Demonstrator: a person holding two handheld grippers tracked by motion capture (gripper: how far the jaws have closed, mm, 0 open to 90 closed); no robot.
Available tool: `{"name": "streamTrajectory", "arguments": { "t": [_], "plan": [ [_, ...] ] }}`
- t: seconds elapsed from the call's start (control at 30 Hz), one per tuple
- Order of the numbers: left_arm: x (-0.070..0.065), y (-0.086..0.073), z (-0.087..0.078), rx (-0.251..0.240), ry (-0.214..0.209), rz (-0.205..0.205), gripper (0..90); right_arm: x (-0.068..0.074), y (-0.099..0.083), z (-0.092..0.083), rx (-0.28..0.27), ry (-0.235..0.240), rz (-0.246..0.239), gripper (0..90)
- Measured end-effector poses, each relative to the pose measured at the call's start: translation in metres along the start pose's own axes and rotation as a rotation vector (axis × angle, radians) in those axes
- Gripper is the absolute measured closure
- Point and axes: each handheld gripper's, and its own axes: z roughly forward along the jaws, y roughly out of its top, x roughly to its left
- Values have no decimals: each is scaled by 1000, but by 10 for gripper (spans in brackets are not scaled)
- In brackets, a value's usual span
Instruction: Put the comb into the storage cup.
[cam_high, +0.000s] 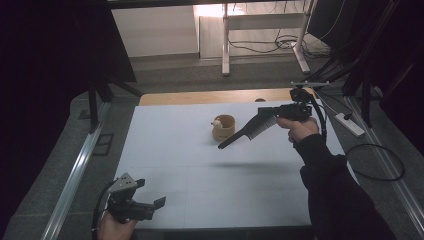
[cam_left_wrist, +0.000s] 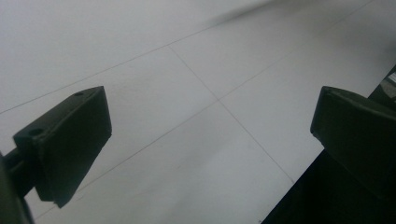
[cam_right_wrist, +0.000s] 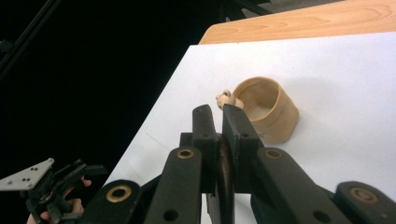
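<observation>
1. Comb (cam_high: 250, 131), black, clamped in right gripper (cam_high: 280, 112); held in the air above the worktop (cam_high: 200, 190), over its right half twd the far edge; handle end slopes down-left, toothed part up by the jaws; shadow on the sheet beneath, so not touching.
2. Right gripper: jaws pinched tight on the comb; in right gripper view (cam_right_wrist: 219, 140) the comb is a thin dark strip (cam_right_wrist: 225, 177) btwn the two black jaws; hand (cam_high: 300, 129) & dark sleeve come in from the near right.
3. Wooden cup (cam_high: 223, 127), tan, round, open top, small pale figure on its rim; stands on the worktop just left of the comb, nr the far edge, abt centre; in right gripper view (cam_right_wrist: 266, 109) it sits just beyond the jaw tips; apart from comb as far as can be told.
4. Left gripper (cam_high: 150, 192) at the near left corner, low over the worktop; jaws wide apart, nothing btwn them; left gripper view has bare white sheet (cam_left_wrist: 196, 140) btwn the jaws.
5. Far edge: strip of bare wood (cam_high: 200, 96) beyond the white sheet.
</observation>
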Motion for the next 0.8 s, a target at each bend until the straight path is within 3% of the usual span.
{"name": "streamTrajectory", "arguments": {
  "t": [0.8],
  "plan": [
    [2, -1, -2, -2, -5, -16, 0, 1, 24, -12, -62, -54, -1, 846]
  ]
}}
